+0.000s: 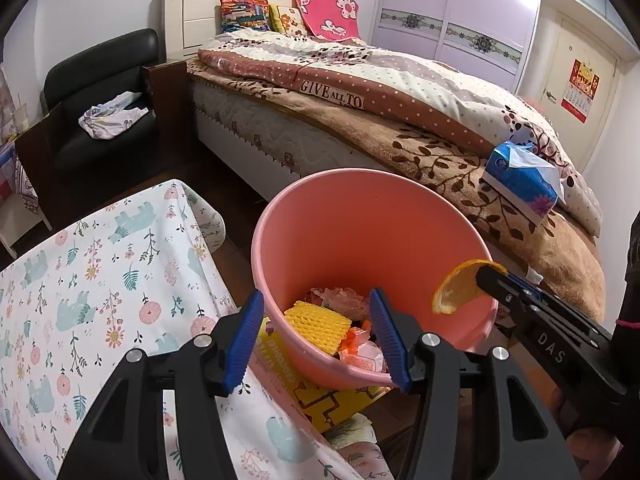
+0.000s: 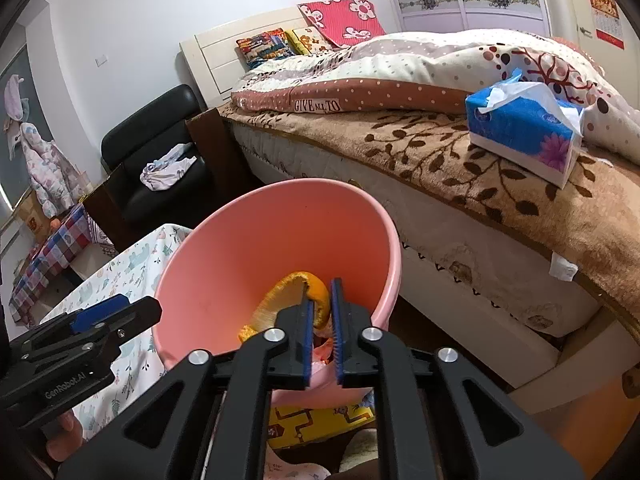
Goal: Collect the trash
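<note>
The left hand-held gripper (image 1: 316, 340), marked "GenRobot.AI", gapes empty over the pink bin (image 1: 304, 216); the right (image 2: 322, 316), "DAS", pinches orange peel (image 2: 280, 300).

The left gripper (image 1: 318, 336) is matte black plastic, its two jaws faced with ribbed blue pads. Behind each jaw, angular black linkage arms with triangular cut-outs pivot on round silver screws. The right gripper (image 2: 322, 332) has the same build: black arms, blue ribbed pads, silver pivot screws. Along its side, behind the jaws, raised letters read "DAS"; the left one's side reads "GenRobot.AI". A dark sleeve (image 1: 632, 312) with a thin pink cuff line shows behind the right gripper.
</note>
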